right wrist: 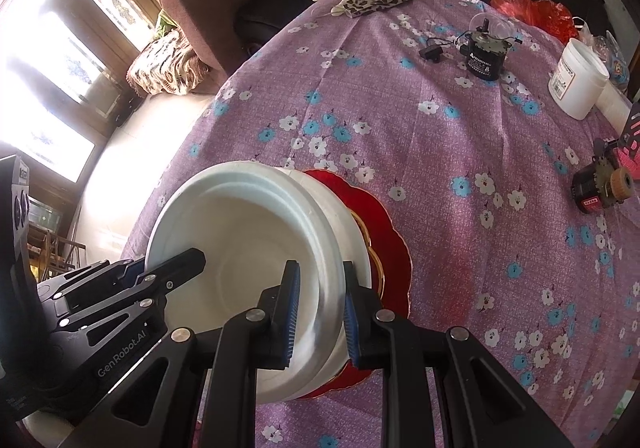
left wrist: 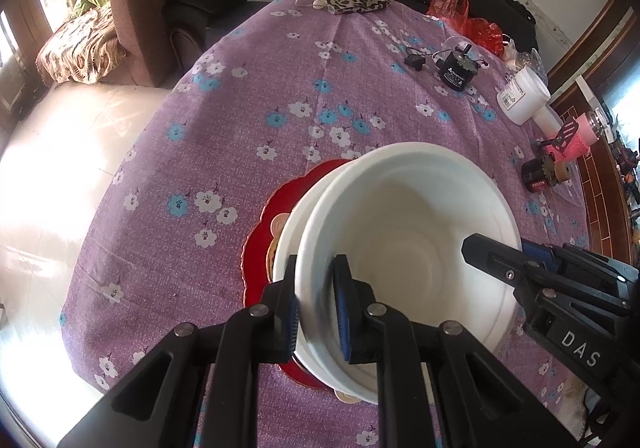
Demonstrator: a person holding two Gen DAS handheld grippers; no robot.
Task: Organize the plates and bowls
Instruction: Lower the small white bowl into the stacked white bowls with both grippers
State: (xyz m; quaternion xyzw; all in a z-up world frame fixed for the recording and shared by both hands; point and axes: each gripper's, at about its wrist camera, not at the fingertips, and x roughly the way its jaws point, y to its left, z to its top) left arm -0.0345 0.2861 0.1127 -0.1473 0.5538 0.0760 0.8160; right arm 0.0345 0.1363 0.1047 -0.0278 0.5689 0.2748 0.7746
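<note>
Two white foam bowls sit nested, the upper bowl (left wrist: pixel 408 232) (right wrist: pixel 248 240) inside a lower bowl (left wrist: pixel 286 244) (right wrist: pixel 340 216). They rest on a red scalloped plate (left wrist: pixel 272 208) (right wrist: pixel 384 232) with a gold rim, on the purple flowered tablecloth (left wrist: pixel 240 120). My left gripper (left wrist: pixel 318 288) (right wrist: pixel 172 268) is shut on the left rim of the upper bowl. My right gripper (right wrist: pixel 320 300) (left wrist: pixel 500 260) is shut on the opposite rim, and its pads seem to span the lower bowl's wall as well. Most of the plate lies hidden under the bowls.
Far side of the table: a black motor with a cable (left wrist: pixel 456 72), a white jar (left wrist: pixel 520 96), a geared motor (left wrist: pixel 544 172), a pink cup (left wrist: pixel 580 132), a red bag (left wrist: pixel 464 16), a leopard cloth and gloves (left wrist: pixel 356 2). The table's edge drops to the floor at left (left wrist: pixel 80 152).
</note>
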